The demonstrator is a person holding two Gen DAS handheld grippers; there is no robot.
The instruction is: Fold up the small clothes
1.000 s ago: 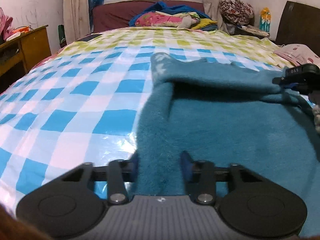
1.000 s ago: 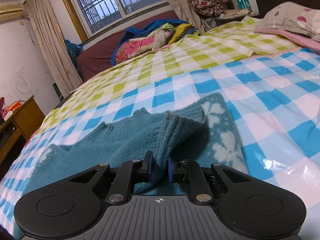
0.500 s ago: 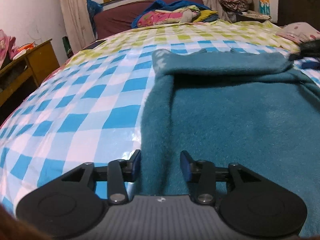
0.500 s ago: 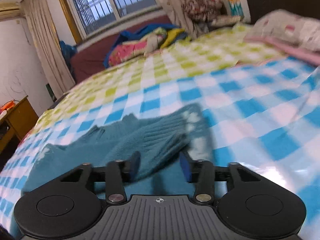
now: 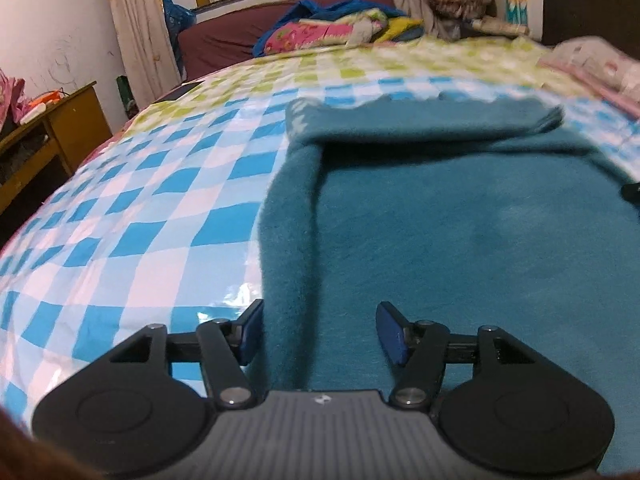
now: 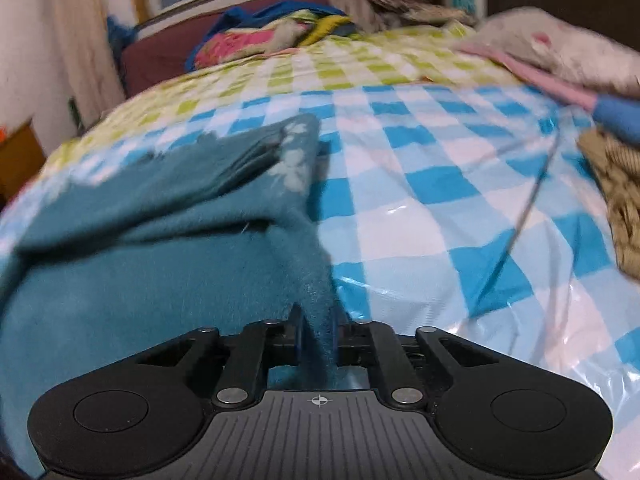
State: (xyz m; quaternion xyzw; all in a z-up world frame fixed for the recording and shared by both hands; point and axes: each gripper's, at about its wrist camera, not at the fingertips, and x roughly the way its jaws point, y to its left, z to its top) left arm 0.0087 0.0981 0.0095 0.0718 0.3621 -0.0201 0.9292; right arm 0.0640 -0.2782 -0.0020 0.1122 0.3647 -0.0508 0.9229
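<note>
Left gripper (image 5: pixel 320 330) is seen in the left wrist view with its blue-padded fingers (image 5: pixel 251 332) spread wide, nothing held between them. It hangs low over the near left edge of a teal sweater (image 5: pixel 460 232), which is spread flat on the bed (image 5: pixel 132 216), covered in blue-and-white check that turns green-and-white farther back. The sweater's far part is folded over toward the camera, forming a thick band across its top, with a pale pattern visible at the band's left corner. A wooden side table (image 5: pixel 52 128) stands at the left of the bed, and a heap of bedding (image 5: pixel 332 30) is piled beyond the far end under the window. In the right wrist view, the right gripper (image 6: pixel 316 344) is pressed together on the sweater's (image 6: pixel 132 264) right edge, a ridge of teal cloth being pinched between the fingers and drawn up off the bed (image 6: pixel 420 200). The folded band with its white flower pattern lies ahead. This view is blurred. A pink-edged pillow (image 6: pixel 560 52) is noted at far right.
</note>
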